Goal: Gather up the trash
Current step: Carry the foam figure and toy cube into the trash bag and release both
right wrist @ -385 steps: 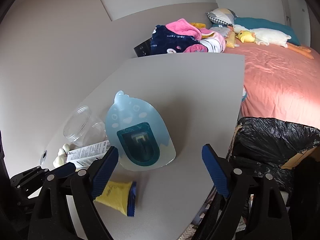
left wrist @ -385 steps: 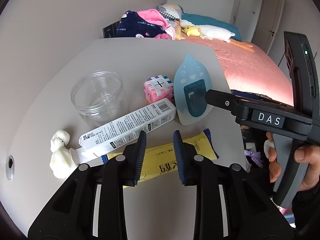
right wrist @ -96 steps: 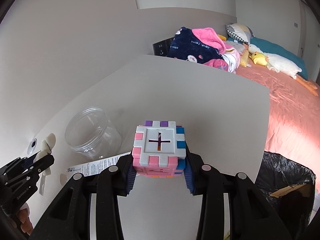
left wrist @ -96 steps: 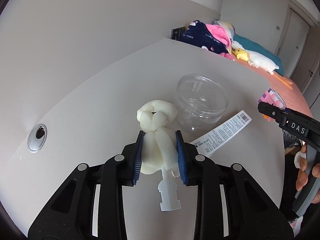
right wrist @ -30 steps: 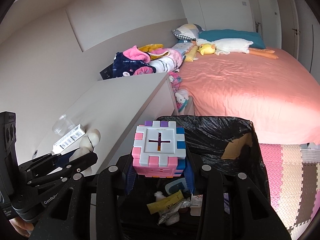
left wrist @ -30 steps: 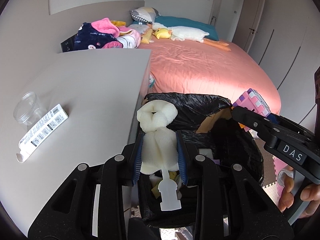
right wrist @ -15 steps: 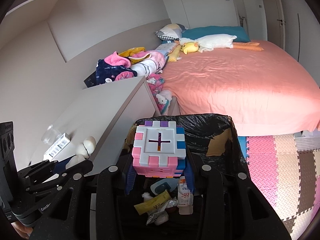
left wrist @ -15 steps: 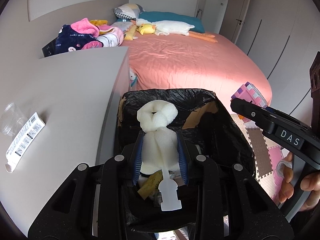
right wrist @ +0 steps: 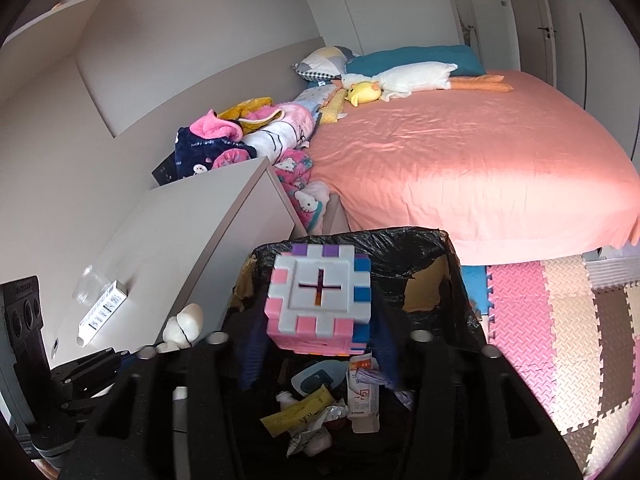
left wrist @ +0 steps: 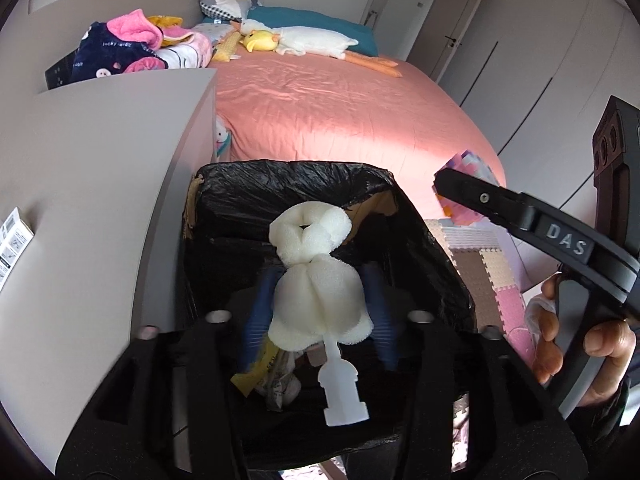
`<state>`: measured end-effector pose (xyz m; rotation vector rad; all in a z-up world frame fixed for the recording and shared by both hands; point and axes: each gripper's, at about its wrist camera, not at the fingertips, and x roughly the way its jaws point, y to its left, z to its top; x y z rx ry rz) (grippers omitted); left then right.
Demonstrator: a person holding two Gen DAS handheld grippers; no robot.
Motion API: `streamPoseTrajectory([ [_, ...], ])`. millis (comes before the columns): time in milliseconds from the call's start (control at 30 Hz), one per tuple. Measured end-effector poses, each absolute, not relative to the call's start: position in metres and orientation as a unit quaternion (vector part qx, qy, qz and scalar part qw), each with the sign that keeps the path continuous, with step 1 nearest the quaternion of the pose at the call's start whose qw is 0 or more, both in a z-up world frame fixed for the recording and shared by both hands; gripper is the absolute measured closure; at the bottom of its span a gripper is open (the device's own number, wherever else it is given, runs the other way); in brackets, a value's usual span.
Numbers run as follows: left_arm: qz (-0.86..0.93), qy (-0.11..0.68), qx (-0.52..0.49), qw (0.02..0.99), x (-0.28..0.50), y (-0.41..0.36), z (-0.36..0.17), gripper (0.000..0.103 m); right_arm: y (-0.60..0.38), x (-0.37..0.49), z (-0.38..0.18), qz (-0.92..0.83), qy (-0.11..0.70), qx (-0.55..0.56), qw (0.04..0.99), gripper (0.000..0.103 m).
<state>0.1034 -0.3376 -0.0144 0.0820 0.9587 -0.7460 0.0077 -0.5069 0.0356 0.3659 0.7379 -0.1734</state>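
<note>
My left gripper [left wrist: 318, 316] has its jaws spread a little, and the white foam bundle [left wrist: 316, 276] with its plastic stem sits between them over the black-lined trash bin [left wrist: 288, 180]. My right gripper [right wrist: 316, 344] has its jaws spread too, with the pink, white and blue block cube [right wrist: 320, 292] between them above the same bin [right wrist: 400, 240]. Whether either object is still gripped is unclear. Wrappers and a small carton lie in the bin's bottom [right wrist: 320, 412].
A grey desk [left wrist: 100, 160] stands left of the bin, with a white barcode box [right wrist: 102, 310] and a clear jar [right wrist: 86, 290] on it. A pink bed [right wrist: 460, 152] lies behind. Foam floor mats [right wrist: 560, 340] lie to the right.
Both grippers carried their objects from the desk to above the bin. In the last half second both pairs of jaws have widened around the foam and the cube.
</note>
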Motion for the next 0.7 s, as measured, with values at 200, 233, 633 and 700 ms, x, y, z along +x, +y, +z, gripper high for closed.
streamPoseTrajectory([
  [200,-0.35,0.433,0.033,0.83,0.103,-0.325,-0.01,0.006,-0.51,0.006,0.041,-0.097,0.342,0.188,0.916,0.011],
  [233,-0.352,0.434,0.033,0.828,0.103,-0.324,-0.01,0.006,-0.509,0.006,0.041,-0.096,0.344,0.19,0.915,0.011],
  [633,-0.324,0.424,0.04,0.845,0.108,-0.287,-0.01,0.006,-0.479,0.021,0.035,-0.069,0.359,0.183,0.913,0.011],
  [700,-0.32,0.423,0.039,0.847,0.11,-0.28,-0.011,0.006,-0.471,0.024,0.034,-0.063,0.362,0.181,0.912,0.011],
])
